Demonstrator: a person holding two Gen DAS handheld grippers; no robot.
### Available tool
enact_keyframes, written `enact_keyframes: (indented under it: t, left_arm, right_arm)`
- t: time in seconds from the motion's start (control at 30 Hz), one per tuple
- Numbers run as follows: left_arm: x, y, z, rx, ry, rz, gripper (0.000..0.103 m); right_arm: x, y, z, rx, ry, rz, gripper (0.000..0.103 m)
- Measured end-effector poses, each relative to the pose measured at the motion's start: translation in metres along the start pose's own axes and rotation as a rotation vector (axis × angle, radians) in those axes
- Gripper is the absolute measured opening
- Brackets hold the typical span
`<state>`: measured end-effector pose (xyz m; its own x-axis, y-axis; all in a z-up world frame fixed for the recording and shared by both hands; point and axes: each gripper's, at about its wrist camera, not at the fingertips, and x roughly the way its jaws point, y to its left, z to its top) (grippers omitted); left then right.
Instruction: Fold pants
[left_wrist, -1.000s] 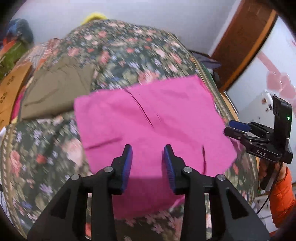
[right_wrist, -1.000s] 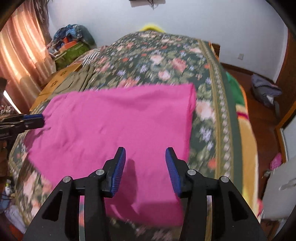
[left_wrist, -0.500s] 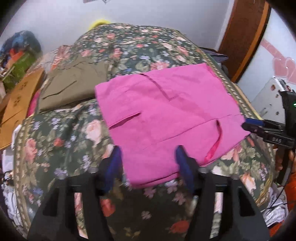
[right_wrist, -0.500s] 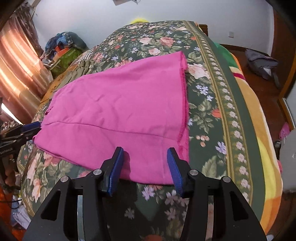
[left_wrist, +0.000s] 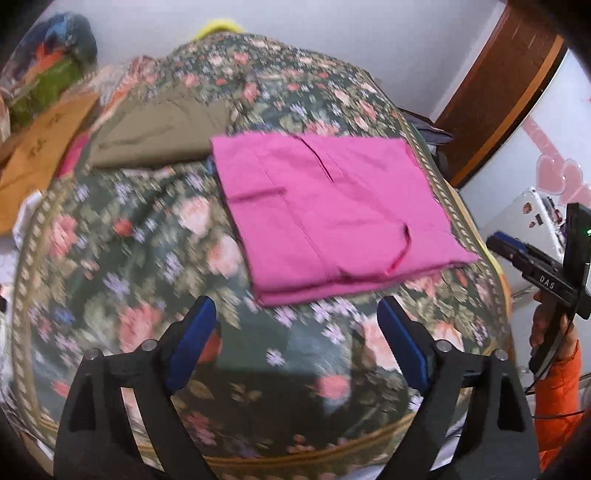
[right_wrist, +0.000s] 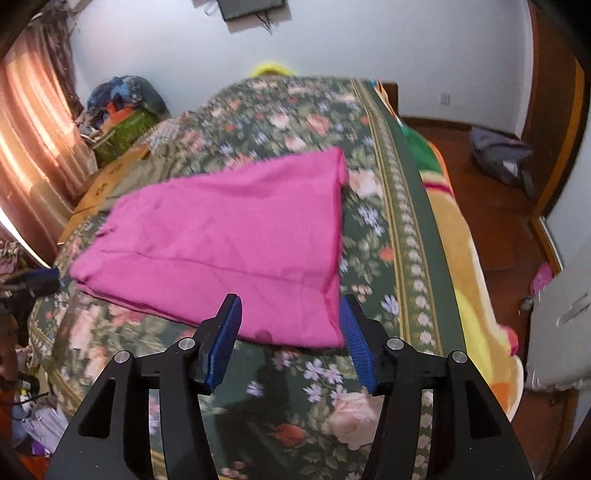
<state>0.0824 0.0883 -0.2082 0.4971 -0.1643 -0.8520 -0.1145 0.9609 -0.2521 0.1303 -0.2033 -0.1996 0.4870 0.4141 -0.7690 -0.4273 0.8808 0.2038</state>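
Note:
The pink pants (left_wrist: 325, 210) lie folded flat in a rectangle on the floral bedspread (left_wrist: 140, 280); they also show in the right wrist view (right_wrist: 229, 243). My left gripper (left_wrist: 297, 332) is open and empty, held back from the near edge of the pants. My right gripper (right_wrist: 290, 325) is open and empty, just short of the near corner of the pants. The right gripper also shows at the right edge of the left wrist view (left_wrist: 517, 254).
Folded olive-brown clothing (left_wrist: 155, 136) lies on the bed beyond the pants at the left. A cardboard sheet (left_wrist: 40, 155) and a pile of clothes (right_wrist: 122, 107) sit at the bed's left side. A grey bag (right_wrist: 498, 155) lies on the wooden floor.
Both grippers have opened wider and drawn back from the pants, which now lie flat on the bed. The left gripper has moved clear of the near edge.

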Motion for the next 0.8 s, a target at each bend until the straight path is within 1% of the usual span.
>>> enact_keyframes:
  t: [0.1,0.13,0.17,0.2,0.23,0.37,0.5,0.53,0.57,0.6,0.73,0.8]
  left_arm:
    - [0.017,-0.005,-0.009,-0.031,0.052,-0.054,0.090]
    - [0.022,-0.007,-0.011,-0.038,0.064,-0.062,0.090]
    - [0.025,-0.008,-0.012,-0.038,0.059,-0.054,0.091]
    - [0.027,-0.011,-0.013,-0.034,0.049,-0.045,0.094]
    - [0.028,-0.013,-0.013,-0.034,0.044,-0.050,0.098]
    - [0.035,-0.015,-0.007,-0.064,0.022,-0.094,0.101]
    - [0.039,-0.009,0.002,-0.112,0.000,-0.131,0.101]
    - [0.039,-0.006,0.005,-0.131,-0.005,-0.142,0.101]
    - [0.040,-0.004,0.008,-0.145,-0.008,-0.150,0.101]
    - [0.040,-0.001,0.011,-0.162,-0.012,-0.159,0.101]
    - [0.043,0.006,0.023,-0.204,-0.023,-0.185,0.101]
    - [0.045,0.006,0.030,-0.198,-0.029,-0.188,0.100]
  right_arm:
    - [-0.005,0.017,0.005,-0.049,-0.041,0.010,0.053]
    - [-0.004,0.024,0.006,-0.069,-0.050,0.015,0.053]
    - [-0.003,0.029,0.007,-0.085,-0.056,0.019,0.053]
    - [-0.002,0.033,0.008,-0.098,-0.059,0.019,0.053]
    - [0.001,0.037,0.008,-0.112,-0.060,0.017,0.053]
    - [0.016,0.051,0.011,-0.152,-0.055,0.021,0.053]
    - [0.038,0.050,0.012,-0.134,-0.008,0.015,0.053]
    - [0.044,0.049,0.012,-0.129,0.015,0.015,0.053]
    - [0.053,0.047,0.011,-0.127,0.056,0.026,0.053]
    - [0.056,0.046,0.010,-0.124,0.069,0.038,0.053]
    - [0.056,0.044,0.008,-0.116,0.076,0.066,0.053]
    - [0.056,0.044,0.007,-0.117,0.078,0.069,0.053]
